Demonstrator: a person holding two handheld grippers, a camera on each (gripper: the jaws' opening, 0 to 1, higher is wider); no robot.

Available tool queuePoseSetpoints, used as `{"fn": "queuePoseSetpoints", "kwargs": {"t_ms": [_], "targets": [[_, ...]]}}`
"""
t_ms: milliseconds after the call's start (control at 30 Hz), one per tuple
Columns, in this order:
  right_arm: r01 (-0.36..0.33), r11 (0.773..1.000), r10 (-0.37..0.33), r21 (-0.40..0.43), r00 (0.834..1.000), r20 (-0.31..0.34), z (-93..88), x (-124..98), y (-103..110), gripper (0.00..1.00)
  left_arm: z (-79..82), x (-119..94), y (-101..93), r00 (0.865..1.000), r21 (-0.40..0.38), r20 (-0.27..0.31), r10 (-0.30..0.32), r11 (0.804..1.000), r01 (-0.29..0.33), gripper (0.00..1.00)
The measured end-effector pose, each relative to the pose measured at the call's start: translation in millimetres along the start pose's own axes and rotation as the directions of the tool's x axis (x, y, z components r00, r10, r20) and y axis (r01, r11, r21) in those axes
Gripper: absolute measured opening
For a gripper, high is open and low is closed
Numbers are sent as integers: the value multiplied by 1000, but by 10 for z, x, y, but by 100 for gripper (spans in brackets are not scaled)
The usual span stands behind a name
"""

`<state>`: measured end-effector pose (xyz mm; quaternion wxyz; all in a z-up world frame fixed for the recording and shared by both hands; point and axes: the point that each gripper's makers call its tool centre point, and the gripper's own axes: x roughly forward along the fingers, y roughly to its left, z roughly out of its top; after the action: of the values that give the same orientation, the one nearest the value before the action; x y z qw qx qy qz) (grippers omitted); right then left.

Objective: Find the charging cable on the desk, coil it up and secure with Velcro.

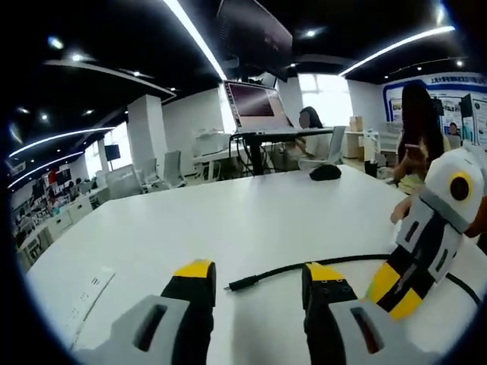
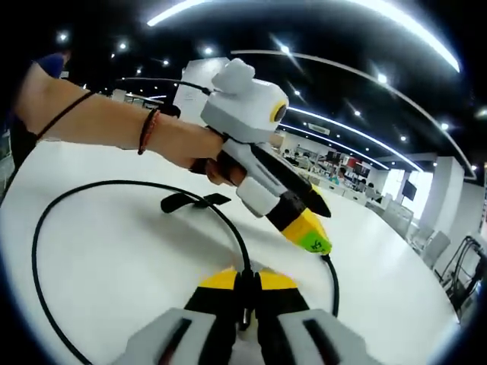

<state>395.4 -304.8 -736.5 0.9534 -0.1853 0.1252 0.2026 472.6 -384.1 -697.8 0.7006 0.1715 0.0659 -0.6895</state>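
Right hand-held gripper [image 2: 245, 287] pinching thin black cable [image 2: 46, 228], glossy white desk [image 2: 129, 266]

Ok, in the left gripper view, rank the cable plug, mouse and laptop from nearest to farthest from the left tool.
1. Cable plug, on the table between the tool's tips.
2. Mouse, far table edge, right.
3. Laptop, raised on a stand beyond the table.

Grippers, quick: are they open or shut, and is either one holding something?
Left gripper: open, holding nothing; the cable's plug end lies on the table between its fingers.
Right gripper: shut on the cable.
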Motion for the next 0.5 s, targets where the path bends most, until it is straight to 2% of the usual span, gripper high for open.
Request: {"fn": "queuePoseSetpoints", "kwargs": {"t_ms": [233, 500], "targets": [[0, 1000, 0, 1, 1000, 0, 29, 6, 29, 10, -141, 53, 27, 997, -2, -62, -45, 999, 45, 46], [1, 1000, -1, -1, 1000, -2, 45, 21, 40, 10, -180, 63, 67, 997, -10, -58, -55, 998, 54, 48]]}}
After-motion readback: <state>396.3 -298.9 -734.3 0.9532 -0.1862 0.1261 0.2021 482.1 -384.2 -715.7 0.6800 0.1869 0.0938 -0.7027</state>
